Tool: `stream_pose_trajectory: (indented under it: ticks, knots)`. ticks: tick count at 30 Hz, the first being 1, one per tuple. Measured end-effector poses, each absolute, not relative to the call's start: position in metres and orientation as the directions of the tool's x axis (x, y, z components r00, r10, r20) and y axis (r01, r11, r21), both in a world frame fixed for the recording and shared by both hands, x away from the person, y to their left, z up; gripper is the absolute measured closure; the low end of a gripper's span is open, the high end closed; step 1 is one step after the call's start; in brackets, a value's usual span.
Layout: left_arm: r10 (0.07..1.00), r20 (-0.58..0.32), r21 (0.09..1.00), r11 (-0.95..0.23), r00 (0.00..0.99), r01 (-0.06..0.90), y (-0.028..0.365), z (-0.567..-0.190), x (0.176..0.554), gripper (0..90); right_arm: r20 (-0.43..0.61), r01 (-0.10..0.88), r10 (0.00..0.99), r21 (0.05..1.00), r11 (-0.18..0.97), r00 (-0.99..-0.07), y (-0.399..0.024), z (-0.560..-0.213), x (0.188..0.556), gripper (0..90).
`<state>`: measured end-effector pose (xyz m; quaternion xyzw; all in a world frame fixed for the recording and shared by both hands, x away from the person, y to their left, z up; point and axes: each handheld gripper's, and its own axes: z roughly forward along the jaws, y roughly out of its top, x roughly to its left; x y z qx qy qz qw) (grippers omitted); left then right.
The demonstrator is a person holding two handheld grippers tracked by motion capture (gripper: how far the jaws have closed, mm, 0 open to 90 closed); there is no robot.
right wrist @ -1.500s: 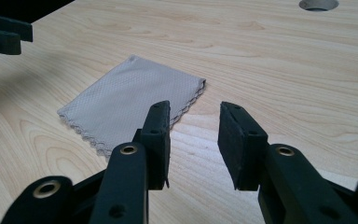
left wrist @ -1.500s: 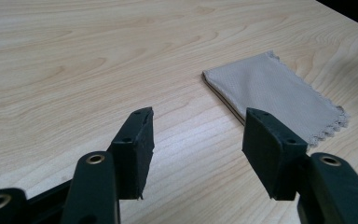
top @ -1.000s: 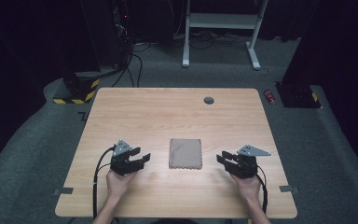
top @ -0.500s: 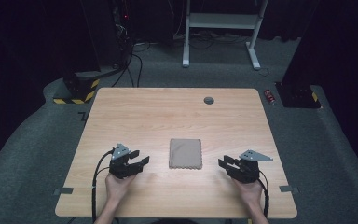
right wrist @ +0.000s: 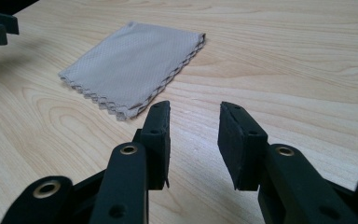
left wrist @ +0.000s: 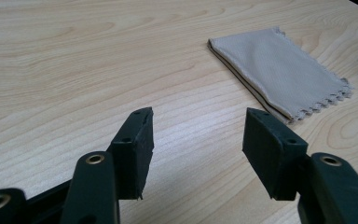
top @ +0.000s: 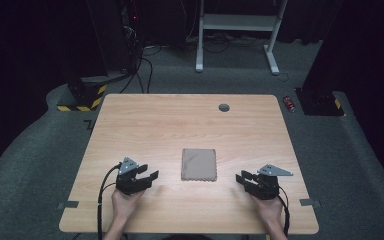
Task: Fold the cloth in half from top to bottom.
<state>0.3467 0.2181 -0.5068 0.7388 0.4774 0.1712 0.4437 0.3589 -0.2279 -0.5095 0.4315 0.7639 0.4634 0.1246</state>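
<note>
Folded beige cloth (top: 199, 164), unmarked, lies between left gripper (top: 151, 175) and right gripper (top: 240, 177), fingers apart, empty.

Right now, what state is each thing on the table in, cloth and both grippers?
Cloth: folded flat, zigzag edge toward the person, untouched.
Left gripper: open, nothing between its fingers, left of the cloth and clear of it.
Right gripper: open, empty, right of the cloth and clear of it.
Table: bare wood around the cloth.

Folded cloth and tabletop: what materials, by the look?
Folded cloth: beige woven fabric, probably microfibre; matte, fine dotted weave, zigzag-cut edges. Tabletop: light wood-grain surface, likely laminate rather than solid wood; smooth, low sheen, even printed-looking grain.
</note>
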Motion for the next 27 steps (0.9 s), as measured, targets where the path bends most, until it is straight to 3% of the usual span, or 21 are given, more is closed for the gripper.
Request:
stream_pose_trajectory:
  ticks: [27]
  knots:
    - [0.894, -0.111, 0.792, -0.184, 0.433, 0.583, 0.225, -0.525, 0.345, 43.3, 0.152, 0.585, 0.830, 0.775, 0.237, -0.537, -0.237, -0.521, 0.361, 63.6]
